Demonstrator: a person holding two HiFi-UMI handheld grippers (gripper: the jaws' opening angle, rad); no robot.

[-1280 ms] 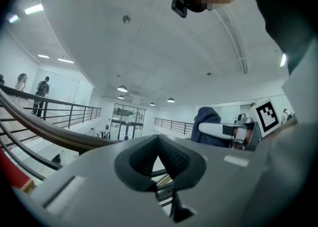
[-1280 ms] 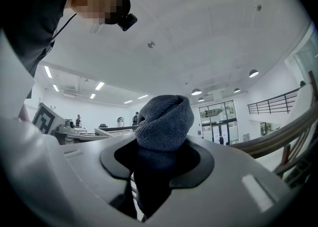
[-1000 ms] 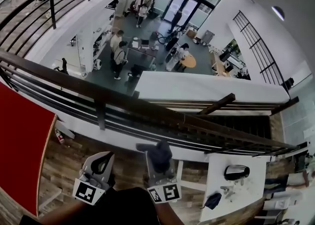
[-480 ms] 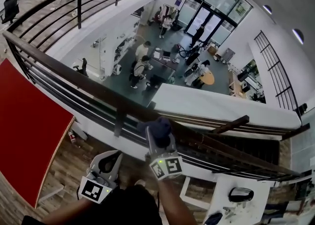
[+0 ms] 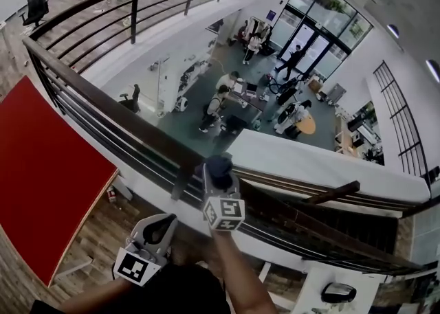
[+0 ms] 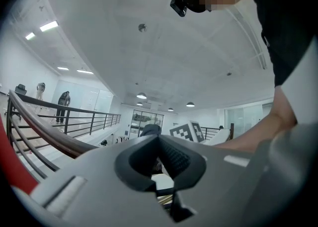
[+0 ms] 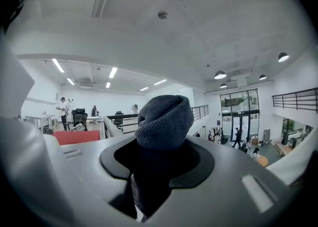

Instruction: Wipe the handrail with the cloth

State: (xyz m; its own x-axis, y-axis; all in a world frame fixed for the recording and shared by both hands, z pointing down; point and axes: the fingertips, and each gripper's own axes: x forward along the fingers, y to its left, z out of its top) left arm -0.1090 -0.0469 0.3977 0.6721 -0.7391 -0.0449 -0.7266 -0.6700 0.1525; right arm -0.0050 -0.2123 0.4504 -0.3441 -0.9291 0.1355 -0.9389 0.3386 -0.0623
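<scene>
A dark brown handrail (image 5: 124, 110) runs from upper left to lower right across the head view, above an open atrium. My right gripper (image 5: 218, 176) is shut on a dark grey knitted cloth (image 5: 218, 165), and the cloth sits at the rail's top edge near a post. In the right gripper view the cloth (image 7: 165, 121) bulges out between the jaws of that gripper (image 7: 159, 146). My left gripper (image 5: 159, 225) hangs lower and to the left, short of the rail, shut on nothing (image 6: 159, 139). The same handrail (image 6: 44, 131) curves past at that view's left.
Thin horizontal bars (image 5: 103, 137) run under the rail. A large red panel (image 5: 48, 168) lies at the left on the wooden floor (image 5: 103, 237). Beyond the rail is a deep drop to a lobby with people (image 5: 216, 103). A white table (image 5: 320, 295) is at the lower right.
My right gripper has carried the cloth up and forward from below the rail to the rail's top edge. The left gripper has stayed low. The head view has swung left.
</scene>
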